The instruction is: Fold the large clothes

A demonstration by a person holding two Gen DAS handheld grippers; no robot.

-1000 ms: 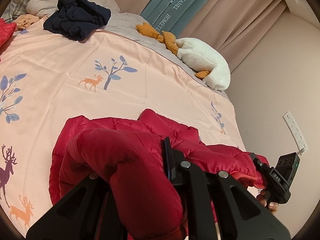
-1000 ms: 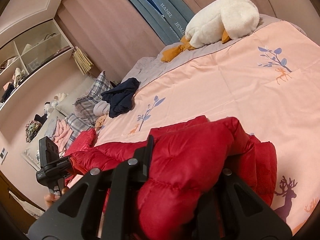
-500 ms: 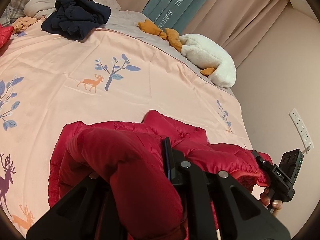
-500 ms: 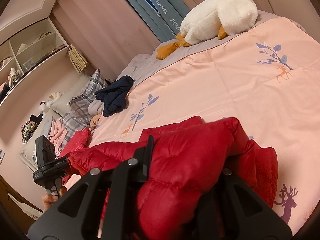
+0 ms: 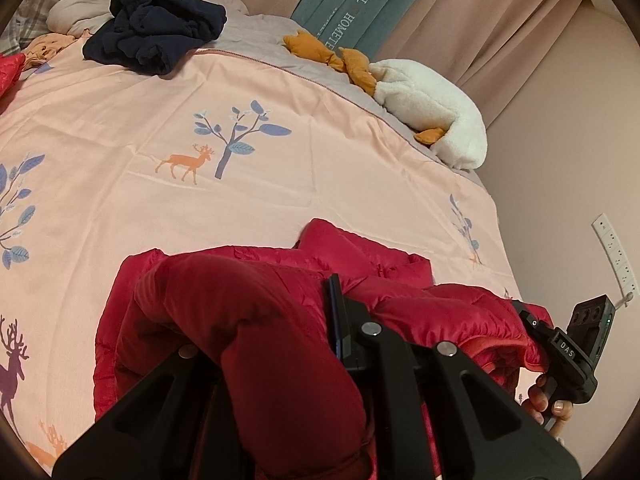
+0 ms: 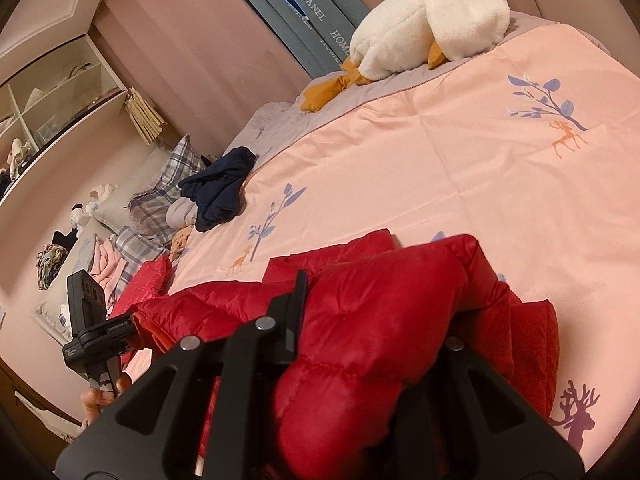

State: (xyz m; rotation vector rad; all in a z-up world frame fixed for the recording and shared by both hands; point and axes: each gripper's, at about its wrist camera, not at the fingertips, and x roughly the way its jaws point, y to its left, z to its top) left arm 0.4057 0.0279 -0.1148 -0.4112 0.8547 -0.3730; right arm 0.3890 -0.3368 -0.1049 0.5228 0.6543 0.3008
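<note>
A red puffer jacket lies bunched at the near edge of the pink bed cover. My left gripper is shut on a thick fold of the jacket, which bulges between its fingers. My right gripper is shut on the jacket's other end. Each gripper shows in the other's view: the right gripper at the jacket's right end, the left gripper at its left end. The fingertips are hidden in the fabric.
A dark navy garment lies crumpled at the far side of the bed. A white plush goose lies near the curtains. Plaid pillows and another red garment are at the head end. A wall with a socket strip is on the right.
Both grippers have carried the jacket a little forward over the bed. The grip on the jacket is unchanged.
</note>
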